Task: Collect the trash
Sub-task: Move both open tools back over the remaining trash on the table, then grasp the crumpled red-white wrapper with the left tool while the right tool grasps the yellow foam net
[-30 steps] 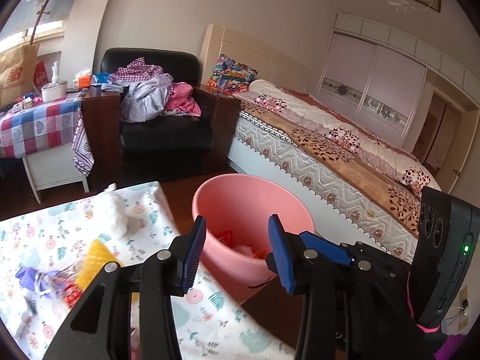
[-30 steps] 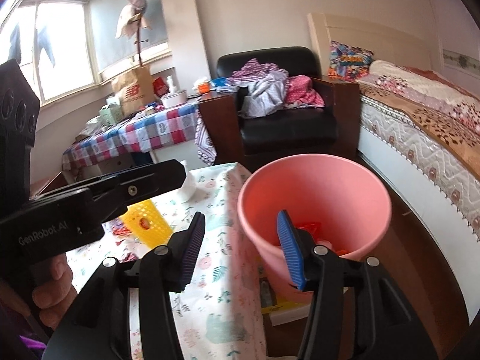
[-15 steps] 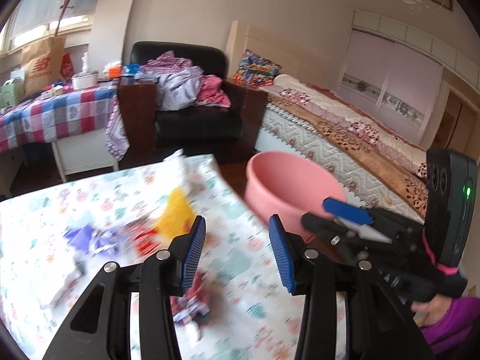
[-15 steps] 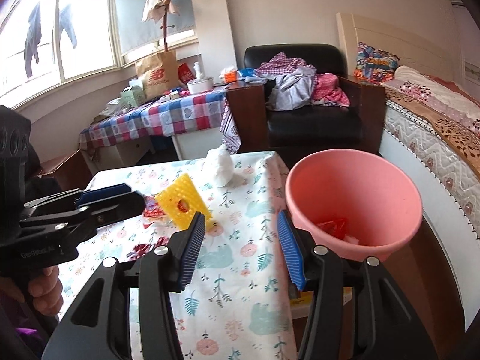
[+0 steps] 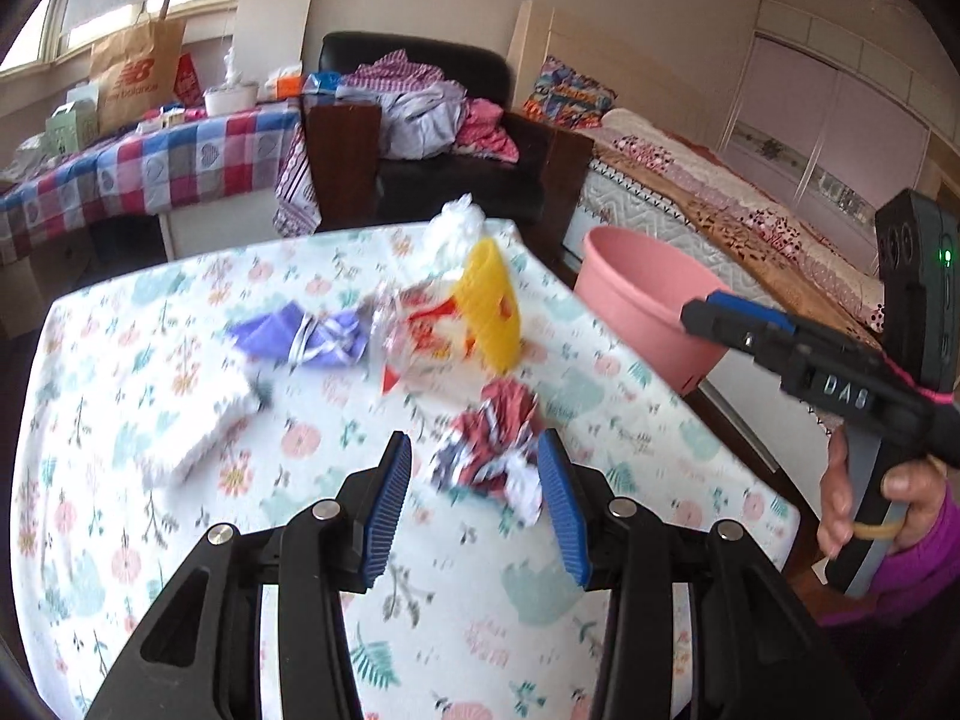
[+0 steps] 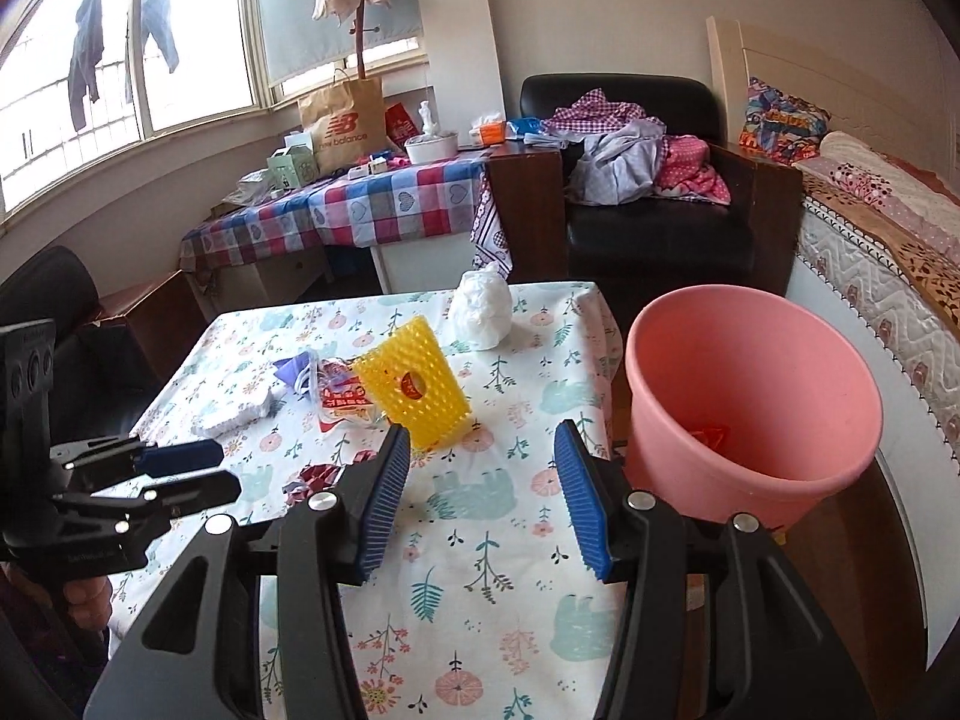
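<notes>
Floral cloth covers the tabletop [image 6: 480,588], with trash strewn across it. From left: a white pad [image 5: 198,432], a purple wrapper [image 5: 300,339] lying flat with its long axis left-right, a clear red-printed packet [image 5: 414,336], an upright yellow perforated piece [image 6: 414,387] and a white crumpled bag [image 6: 483,312] behind. The left gripper [image 5: 474,495] is released, blue pads bracketing a crumpled red-white wrapper [image 5: 492,447]. The right gripper [image 6: 483,498] hangs released above the cloth, beside the pink bin [image 6: 750,408], which stands off the tabletop's right edge.
</notes>
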A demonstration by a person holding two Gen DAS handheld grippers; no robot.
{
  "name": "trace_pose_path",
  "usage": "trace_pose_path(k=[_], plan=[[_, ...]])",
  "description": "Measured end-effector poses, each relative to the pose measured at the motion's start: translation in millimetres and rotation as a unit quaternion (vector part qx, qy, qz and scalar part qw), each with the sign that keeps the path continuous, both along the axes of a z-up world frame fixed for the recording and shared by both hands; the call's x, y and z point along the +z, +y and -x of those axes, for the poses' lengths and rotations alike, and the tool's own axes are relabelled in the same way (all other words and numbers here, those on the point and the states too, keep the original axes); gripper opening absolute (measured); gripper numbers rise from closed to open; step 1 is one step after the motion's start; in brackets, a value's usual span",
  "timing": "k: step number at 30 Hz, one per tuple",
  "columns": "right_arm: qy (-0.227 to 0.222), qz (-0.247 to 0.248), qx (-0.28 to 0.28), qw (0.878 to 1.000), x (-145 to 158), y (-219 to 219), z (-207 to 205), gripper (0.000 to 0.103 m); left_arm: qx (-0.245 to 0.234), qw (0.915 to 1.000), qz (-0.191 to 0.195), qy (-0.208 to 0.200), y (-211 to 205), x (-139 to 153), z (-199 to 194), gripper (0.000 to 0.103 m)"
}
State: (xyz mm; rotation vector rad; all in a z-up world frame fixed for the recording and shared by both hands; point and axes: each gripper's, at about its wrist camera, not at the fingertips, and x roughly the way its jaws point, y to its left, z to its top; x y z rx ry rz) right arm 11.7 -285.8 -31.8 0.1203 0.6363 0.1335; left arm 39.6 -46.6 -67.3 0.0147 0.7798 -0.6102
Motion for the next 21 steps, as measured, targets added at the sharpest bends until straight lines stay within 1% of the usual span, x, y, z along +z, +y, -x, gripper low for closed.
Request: trace_pose_path(k=[5,11,15,18,21], plan=[[0.007,0.001,0.007,1.000,-3,5,-2,0.051,-0.003,0.9999,-0.009,0.009,2,-8,2,0.043],[0.013,0.001,0.013,1.000,-6,8,-5,0.051,0.004,0.9997,-0.002,0.023,2,-10,-3,0.043],[0.017,0.000,0.014,1.000,-8,8,-6,0.051,-0.025,0.9996,-0.001,0.016,-8,-5,4,0.043],[0.022,-0.005,0.014,1.000,-11,7,-8,0.051,-0.045,0.9989,-0.013,0.012,-18,-5,8,0.043],[0.026,-0.008,0.015,1.000,-14,7,-10,0.051,-0.062,0.9974,-0.032,0.017,-30,-10,8,0.041]])
